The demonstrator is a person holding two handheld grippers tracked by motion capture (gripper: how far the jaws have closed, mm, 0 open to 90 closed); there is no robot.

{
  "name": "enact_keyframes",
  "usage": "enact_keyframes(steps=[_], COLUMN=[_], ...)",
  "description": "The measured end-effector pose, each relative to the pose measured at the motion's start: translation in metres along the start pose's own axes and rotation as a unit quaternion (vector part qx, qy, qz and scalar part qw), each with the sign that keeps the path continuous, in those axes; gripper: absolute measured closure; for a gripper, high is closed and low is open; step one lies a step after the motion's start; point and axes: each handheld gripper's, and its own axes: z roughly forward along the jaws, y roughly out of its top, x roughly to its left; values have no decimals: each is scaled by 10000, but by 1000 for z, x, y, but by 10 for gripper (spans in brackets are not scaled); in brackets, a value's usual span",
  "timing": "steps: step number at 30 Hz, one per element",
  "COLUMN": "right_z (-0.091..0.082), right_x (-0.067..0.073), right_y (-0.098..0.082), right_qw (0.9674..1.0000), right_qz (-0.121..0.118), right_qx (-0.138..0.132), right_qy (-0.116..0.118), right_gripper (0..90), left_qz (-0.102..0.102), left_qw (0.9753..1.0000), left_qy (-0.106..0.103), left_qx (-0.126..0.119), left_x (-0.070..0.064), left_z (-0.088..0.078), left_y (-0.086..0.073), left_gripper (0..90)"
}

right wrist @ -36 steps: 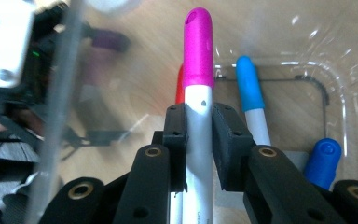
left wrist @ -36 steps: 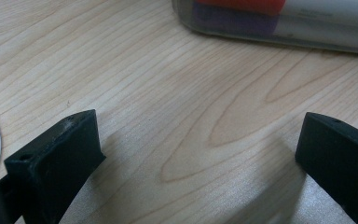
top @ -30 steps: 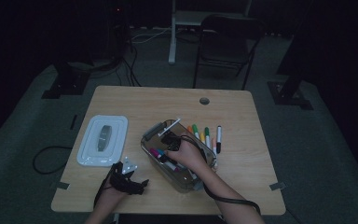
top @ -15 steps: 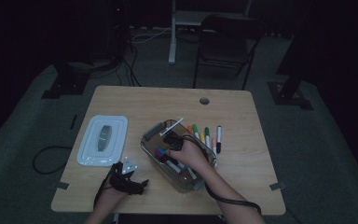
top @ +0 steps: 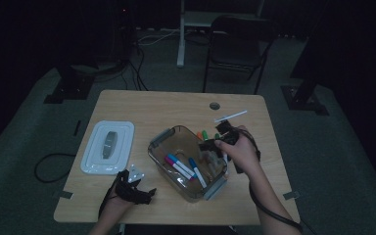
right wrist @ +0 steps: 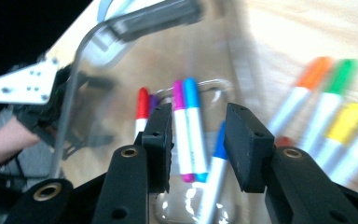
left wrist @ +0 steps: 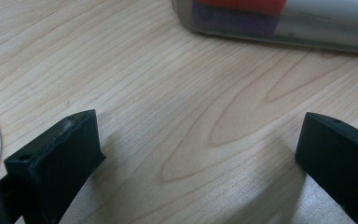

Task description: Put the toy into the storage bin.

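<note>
Clear container (top: 188, 164) holds markers (top: 182, 166); right gripper (top: 215, 143) empty.

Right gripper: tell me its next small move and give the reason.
Probably carry the right gripper on toward the loose markers lying on the table beside the clear container and line up on one. Its jaws have just been opening and nothing is between them, several markers already lie inside the container, and others remain outside it.
</note>
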Motion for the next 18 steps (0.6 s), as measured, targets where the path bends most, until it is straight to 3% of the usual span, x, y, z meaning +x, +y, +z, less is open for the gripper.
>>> enact_keyframes(steps=[5, 9, 13, 18], right_z=[-20, -17, 0, 25], right_x=[-35, -67, -96, -121], right_y=[-12, -26, -41, -52], right_qw=[9984, 9946, 9877, 9767], right_qz=[465, 903, 1308, 1658], right_qx=[-214, -264, -192, -131], right_qy=[-252, -440, -830, -1359], right_gripper=[607, 594, 598, 624], left_qz=[-1, -1, -1, -1], left_qw=[10000, 10000, 10000, 10000], left_qy=[1, -5, -4, -5], left_qx=[-3, 5, 4, 8], left_x=[0, 0, 0, 0], left_z=[0, 0, 0, 0], left_y=[0, 0, 0, 0], left_gripper=[7, 7, 7, 7])
